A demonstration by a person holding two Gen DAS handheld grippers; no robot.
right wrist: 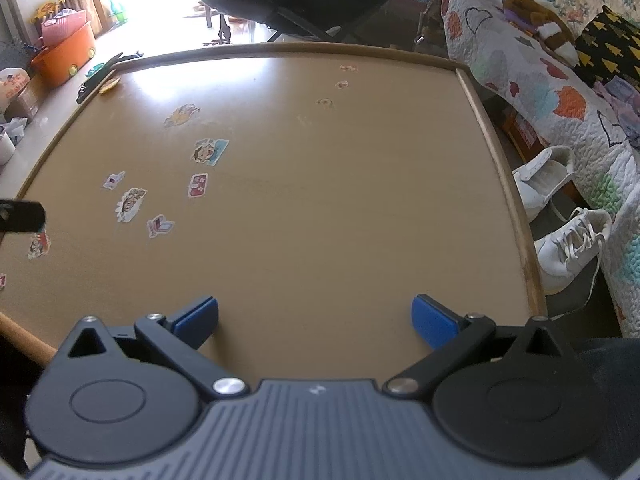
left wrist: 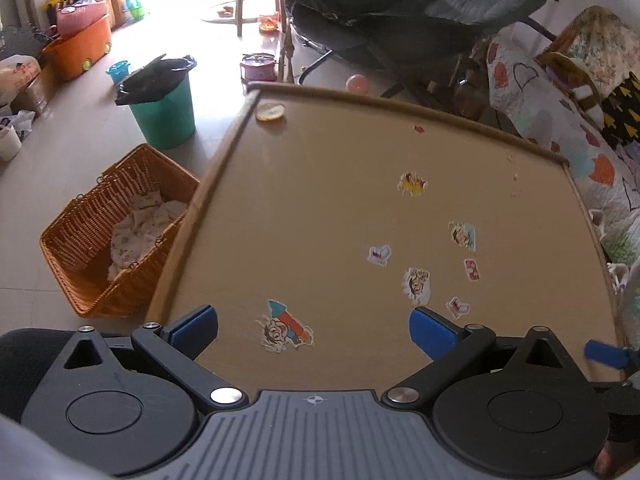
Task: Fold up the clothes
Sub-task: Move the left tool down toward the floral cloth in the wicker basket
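Pale patterned clothes (left wrist: 140, 228) lie crumpled inside an orange wicker basket (left wrist: 76, 236) on the floor, left of the table. My left gripper (left wrist: 314, 330) hangs open over the near part of the tan table (left wrist: 340, 200), nothing between its blue pads. My right gripper (right wrist: 315, 322) is also open and empty above the table (right wrist: 320, 208). No garment lies on the tabletop in either view. A blue pad of the right gripper (left wrist: 604, 354) shows at the left wrist view's right edge. The left gripper's dark tip (right wrist: 22, 216) shows at the right wrist view's left edge.
Several cartoon stickers (left wrist: 286, 326) dot the tabletop; a yellow disc (left wrist: 270, 112) sits in its far left corner. A green bin with a black bag (left wrist: 164, 108) stands beyond the basket. A quilted sofa (right wrist: 560, 92) and white sneakers (right wrist: 568, 248) flank the right side. A black folding chair (left wrist: 400, 20) stands behind.
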